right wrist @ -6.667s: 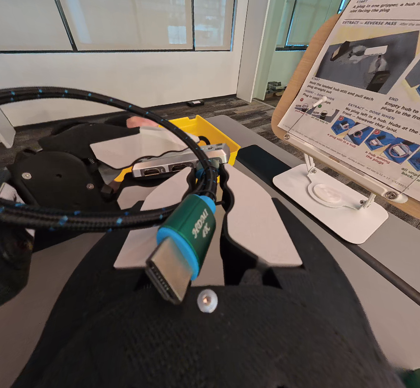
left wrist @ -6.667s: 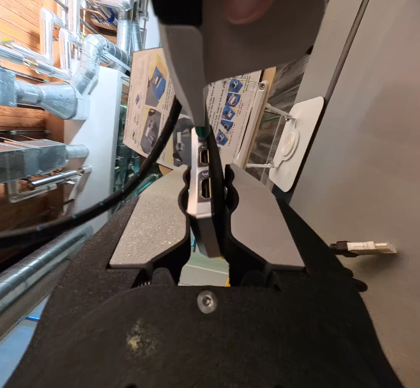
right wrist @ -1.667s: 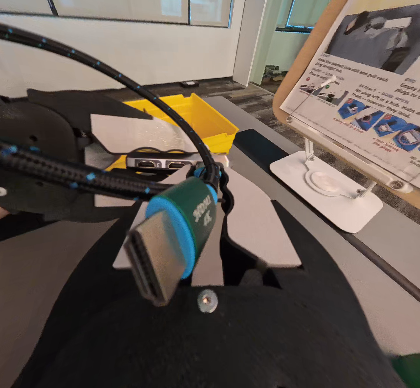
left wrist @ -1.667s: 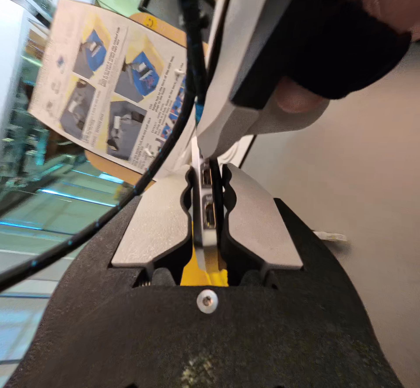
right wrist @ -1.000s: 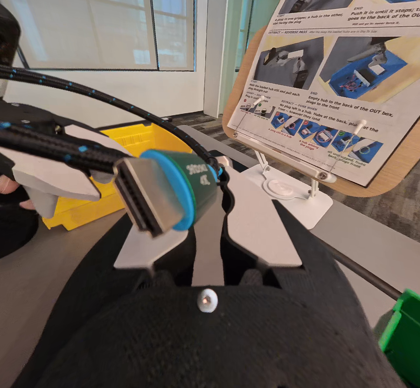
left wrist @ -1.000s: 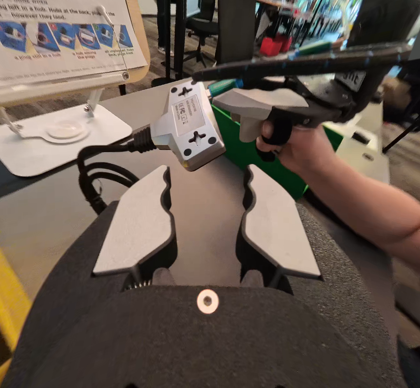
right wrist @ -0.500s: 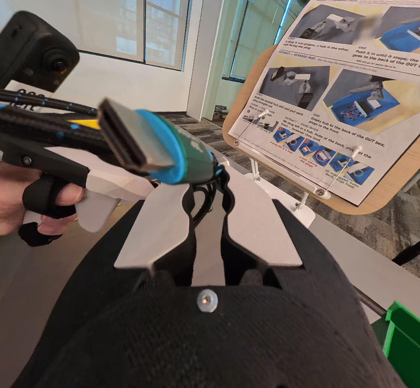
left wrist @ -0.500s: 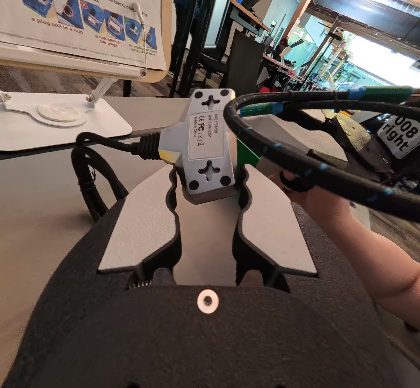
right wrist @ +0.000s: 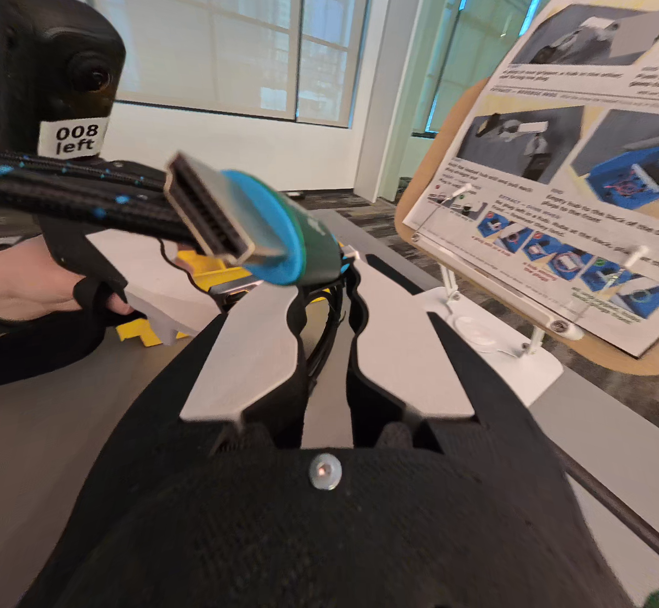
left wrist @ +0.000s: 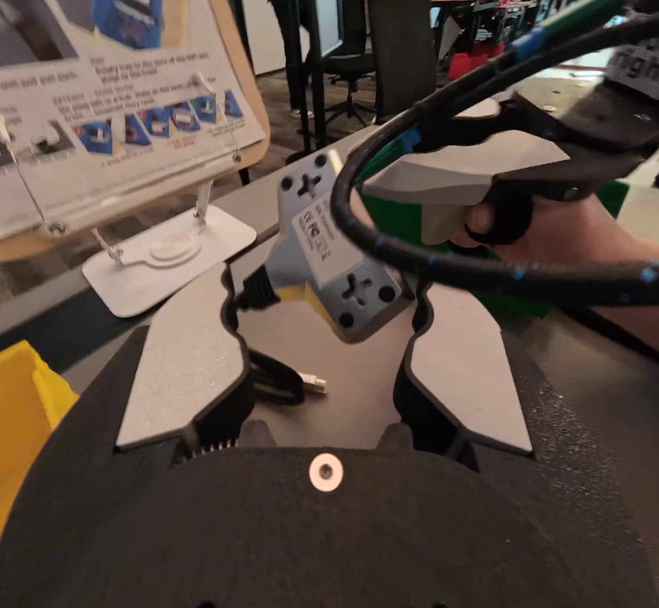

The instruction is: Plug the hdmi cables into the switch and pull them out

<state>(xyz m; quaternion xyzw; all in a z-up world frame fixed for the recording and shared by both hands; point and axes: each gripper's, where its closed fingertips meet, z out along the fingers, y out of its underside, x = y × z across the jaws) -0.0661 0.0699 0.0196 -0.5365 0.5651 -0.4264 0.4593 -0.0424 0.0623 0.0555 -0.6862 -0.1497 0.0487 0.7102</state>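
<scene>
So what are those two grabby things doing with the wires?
A person holds a gripper in each hand. The left gripper is open, with the grey HDMI switch lying loose between its fingers, underside up. The right gripper is shut on a black braided HDMI cable, whose green plug hangs free, not plugged into anything.

- Left gripper (left wrist: 322, 309) — black textured body, two pale grey scalloped finger plates, one silver screw low centre.
- Right gripper (right wrist: 326, 293) — same build; white-labelled black camera upper left.
</scene>
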